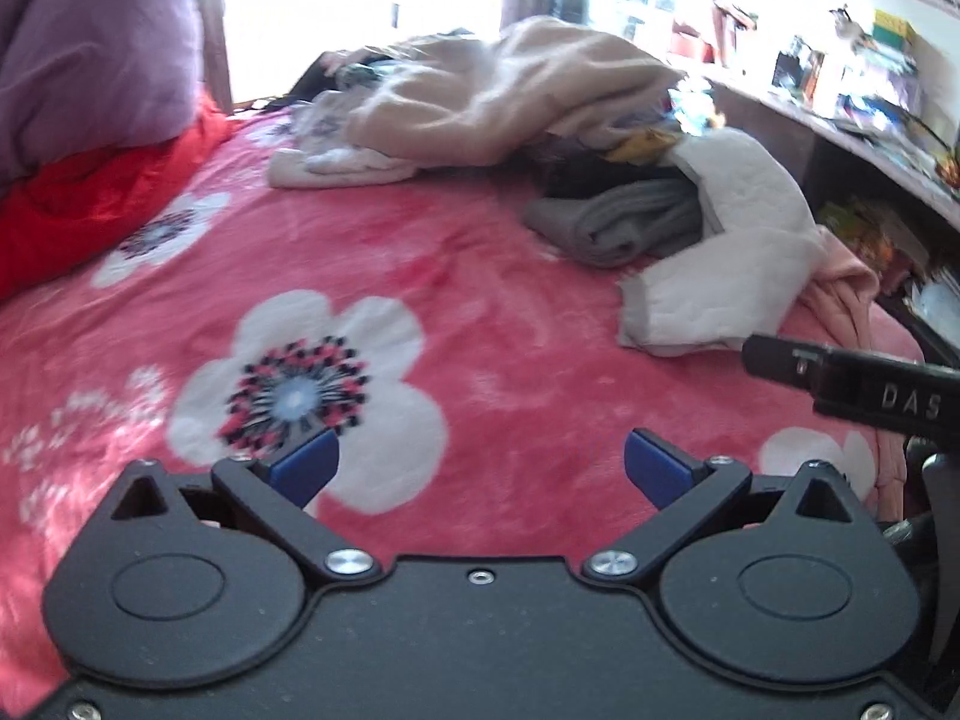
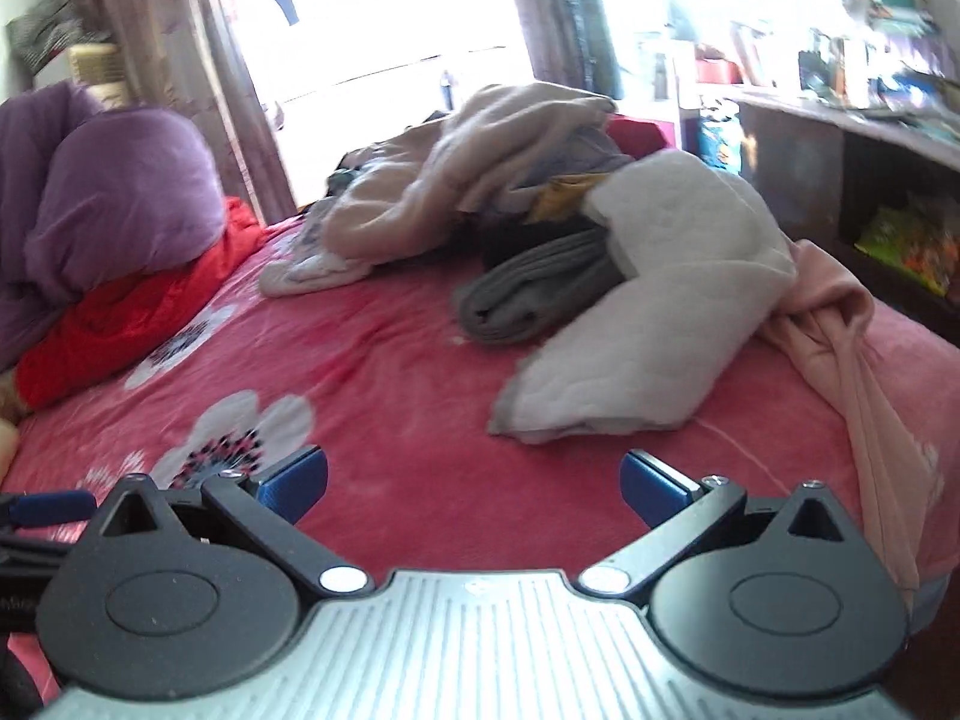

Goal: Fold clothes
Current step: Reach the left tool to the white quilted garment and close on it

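A heap of clothes lies at the far side of the bed: a beige fleece garment [image 1: 510,90] [image 2: 480,156] on top, a folded grey garment [image 1: 618,225] [image 2: 528,288], a white quilted piece [image 1: 732,252] [image 2: 648,312] and a pale pink garment [image 1: 846,294] [image 2: 840,330] trailing over the bed's right edge. My left gripper [image 1: 480,468] hovers open over the flowered blanket, well short of the heap, nothing between its blue pads. My right gripper [image 2: 474,483] is open too, just before the white quilted piece. Part of the right gripper's black body [image 1: 852,384] shows in the left wrist view.
The bed carries a pink blanket with white flowers [image 1: 420,276] [image 2: 372,372]. A purple duvet [image 1: 90,60] [image 2: 108,198] on red bedding [image 1: 90,204] sits at the left. A cluttered desk and shelves [image 1: 840,108] [image 2: 870,120] stand along the right. A bright window is behind.
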`<state>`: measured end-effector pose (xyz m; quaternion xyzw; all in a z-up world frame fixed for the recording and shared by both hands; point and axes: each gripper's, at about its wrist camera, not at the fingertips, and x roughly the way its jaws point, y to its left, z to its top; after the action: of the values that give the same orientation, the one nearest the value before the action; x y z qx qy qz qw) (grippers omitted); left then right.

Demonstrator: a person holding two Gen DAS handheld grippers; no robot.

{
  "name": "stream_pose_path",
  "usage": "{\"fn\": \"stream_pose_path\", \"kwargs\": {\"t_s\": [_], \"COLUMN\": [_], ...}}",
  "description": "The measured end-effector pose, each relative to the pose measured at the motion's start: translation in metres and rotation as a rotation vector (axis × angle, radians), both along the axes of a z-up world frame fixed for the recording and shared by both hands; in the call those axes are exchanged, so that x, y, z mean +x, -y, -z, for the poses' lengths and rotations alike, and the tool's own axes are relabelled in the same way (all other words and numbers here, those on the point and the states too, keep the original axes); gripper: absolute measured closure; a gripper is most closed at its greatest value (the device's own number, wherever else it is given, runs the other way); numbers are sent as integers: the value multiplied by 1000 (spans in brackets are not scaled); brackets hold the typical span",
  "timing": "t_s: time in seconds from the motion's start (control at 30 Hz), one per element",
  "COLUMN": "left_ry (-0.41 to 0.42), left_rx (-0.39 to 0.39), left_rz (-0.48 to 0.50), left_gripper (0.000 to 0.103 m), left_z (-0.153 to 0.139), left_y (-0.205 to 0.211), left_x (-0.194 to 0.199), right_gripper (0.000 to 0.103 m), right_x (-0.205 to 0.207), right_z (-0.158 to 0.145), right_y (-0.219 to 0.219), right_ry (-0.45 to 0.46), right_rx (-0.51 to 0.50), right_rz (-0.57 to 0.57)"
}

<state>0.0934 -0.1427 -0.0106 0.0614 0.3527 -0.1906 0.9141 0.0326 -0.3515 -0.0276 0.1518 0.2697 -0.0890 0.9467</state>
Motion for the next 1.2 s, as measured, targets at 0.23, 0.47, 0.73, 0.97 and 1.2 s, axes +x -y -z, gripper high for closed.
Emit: {"fn": "stream_pose_path", "kwargs": {"t_s": [0.23,0.47,0.73,0.97,1.2], "left_ry": [26,56,-27,-98,-30], "left_rx": [-89,-158,-222,-147,-143], "left_rz": [114,208,244,277,290], "left_gripper": [6,27,32,97,103], "left_z": [12,30,62,85,71], "left_y": [50,109,158,187,175], "left_x": [32,65,98,105,90], "right_gripper": [0,0,0,0,0], "right_x": [-14,-24,-16,-10,-16], "right_z": [19,56,75,82,81], "right_y": [73,126,132,138,139], "right_ry": [144,169,161,149,172], "right_rx": [58,183,262,310,346], "right_rz": [190,338,381,421,436]}}
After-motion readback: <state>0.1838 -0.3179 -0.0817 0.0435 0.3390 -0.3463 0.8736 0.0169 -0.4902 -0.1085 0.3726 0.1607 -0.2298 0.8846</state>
